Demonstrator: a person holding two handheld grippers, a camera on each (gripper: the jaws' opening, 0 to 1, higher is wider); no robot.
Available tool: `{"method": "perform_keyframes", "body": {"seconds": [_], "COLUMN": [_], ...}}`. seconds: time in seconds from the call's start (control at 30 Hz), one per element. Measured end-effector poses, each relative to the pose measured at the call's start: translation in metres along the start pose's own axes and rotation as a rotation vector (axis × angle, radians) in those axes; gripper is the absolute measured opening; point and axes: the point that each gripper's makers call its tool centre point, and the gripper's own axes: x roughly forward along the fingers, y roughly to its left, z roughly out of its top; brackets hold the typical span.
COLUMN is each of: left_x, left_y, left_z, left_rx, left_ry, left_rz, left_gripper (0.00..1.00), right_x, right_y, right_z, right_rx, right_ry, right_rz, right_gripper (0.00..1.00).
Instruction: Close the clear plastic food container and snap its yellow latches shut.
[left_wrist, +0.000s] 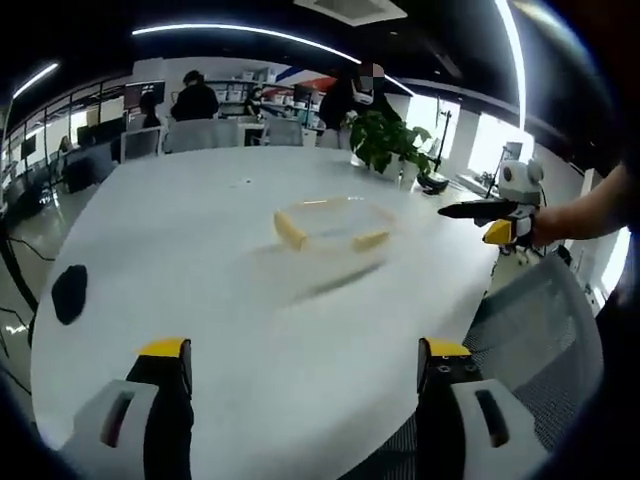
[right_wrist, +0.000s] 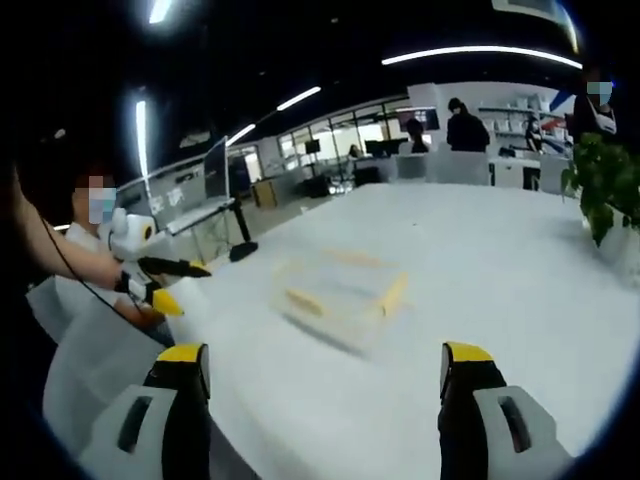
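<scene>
Both your grippers, left (left_wrist: 305, 365) and right (right_wrist: 325, 370): jaws wide, empty | container (left_wrist: 333, 222) mid-counter (left_wrist: 200, 260), far off | risk: rushed reach shoves it, latches (left_wrist: 291, 231) missed.

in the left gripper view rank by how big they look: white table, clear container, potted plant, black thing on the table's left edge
1. white table
2. clear container
3. potted plant, though it stands farther off
4. black thing

clear container (left_wrist: 333, 222), yellow latches, on table

Open office, desks (left_wrist: 215, 132), monitors (right_wrist: 385, 147), strip lights (left_wrist: 250, 32)
</scene>
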Motion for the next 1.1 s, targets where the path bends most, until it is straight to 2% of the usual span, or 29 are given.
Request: {"method": "perform_keyframes", "body": {"seconds": [0.13,0.37,0.77,0.93,1.1], "left_x": [-0.002,-0.006,-0.013,-0.016,-0.020], "left_y": [-0.001,-0.002,0.001,-0.001,-0.003], "left_z": [-0.001,0.001,-0.002,-0.007,-0.007], "left_rx": [0.014,-0.031,-0.060,-0.071,-0.087], "left_ry": [-0.006,-0.035,-0.060,-0.059,-0.085], "left_rz": [0.020,0.020,0.078,0.084,0.096], "left_gripper": [0.94,0.94,0.93,0.92,0.92], "right_x": [-0.002,-0.005,-0.008,-0.014,-0.016], "right_y": [0.002,0.005,0.008,0.010,0.010], "right_z": [-0.002,-0.003,-0.003,-0.002,-0.005], "right_rx": [-0.006,0.013,0.002,0.001,0.005], "right_ry": [-0.002,-0.016,-0.024,-0.035,-0.034], "right_rz": [-0.006,-0.018,-0.032,-0.037,-0.042], "right_gripper": [0.97,0.97,0.96,0.96,0.96]}}
